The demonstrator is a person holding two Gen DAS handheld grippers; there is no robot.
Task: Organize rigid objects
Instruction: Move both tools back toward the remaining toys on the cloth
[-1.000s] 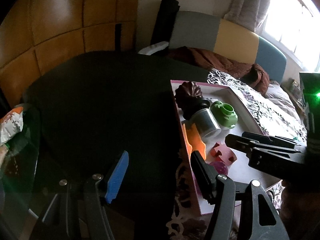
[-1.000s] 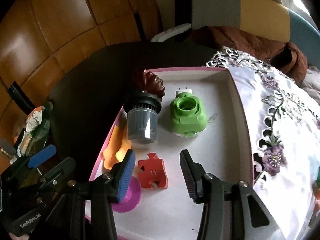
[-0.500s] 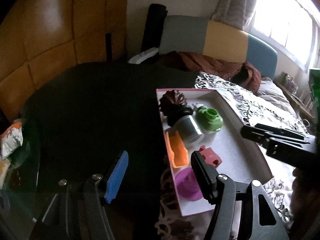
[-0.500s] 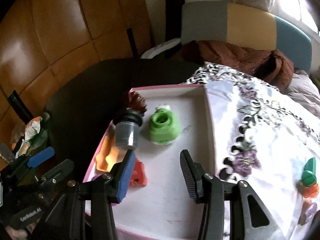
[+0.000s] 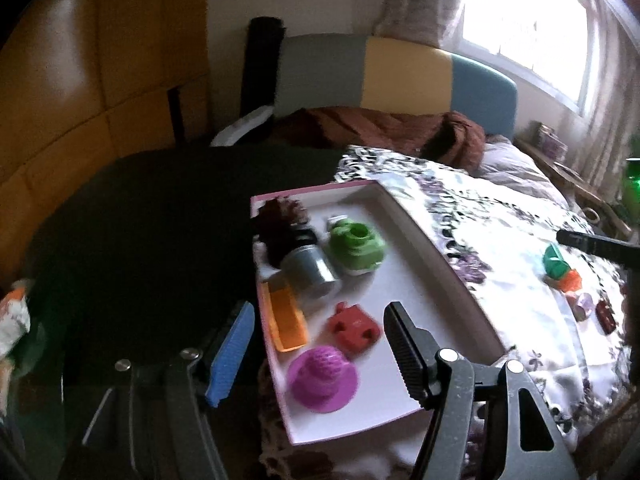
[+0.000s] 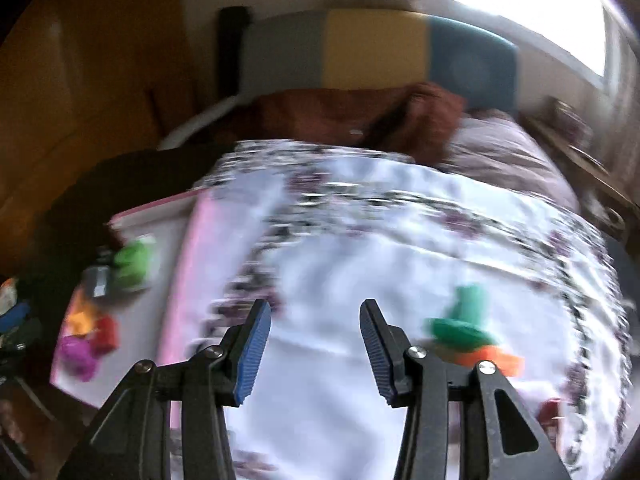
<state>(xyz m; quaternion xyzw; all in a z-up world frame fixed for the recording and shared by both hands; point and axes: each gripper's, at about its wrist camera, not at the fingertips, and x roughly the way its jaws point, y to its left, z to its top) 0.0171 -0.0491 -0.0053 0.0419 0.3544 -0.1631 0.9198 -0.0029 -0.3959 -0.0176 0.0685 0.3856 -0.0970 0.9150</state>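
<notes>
A white tray with a pink rim [image 5: 432,236] holds a green piece [image 5: 358,244], a grey jar [image 5: 310,270], a dark brown piece [image 5: 280,220], an orange piece [image 5: 286,320], a red puzzle piece [image 5: 354,326] and a magenta hat shape [image 5: 322,376]. My left gripper [image 5: 320,344] is open and empty above the tray's near end. My right gripper [image 6: 314,344] is open and empty over the flowered cloth [image 6: 380,240], right of the tray [image 6: 188,280]. A green piece [image 6: 464,320] on an orange one [image 6: 480,356] lies to its right; the view is blurred.
A dark round table [image 5: 140,220] lies left of the tray. Small loose pieces [image 5: 560,268] lie on the cloth at the right. A brown blanket [image 5: 380,128] and a sofa back [image 5: 400,72] are behind. A snack bag [image 5: 12,316] sits at the far left.
My right gripper has swung right, off the tray and over the cloth toward the green and orange pieces. My left gripper has shifted so more of the tray shows. Both stay open.
</notes>
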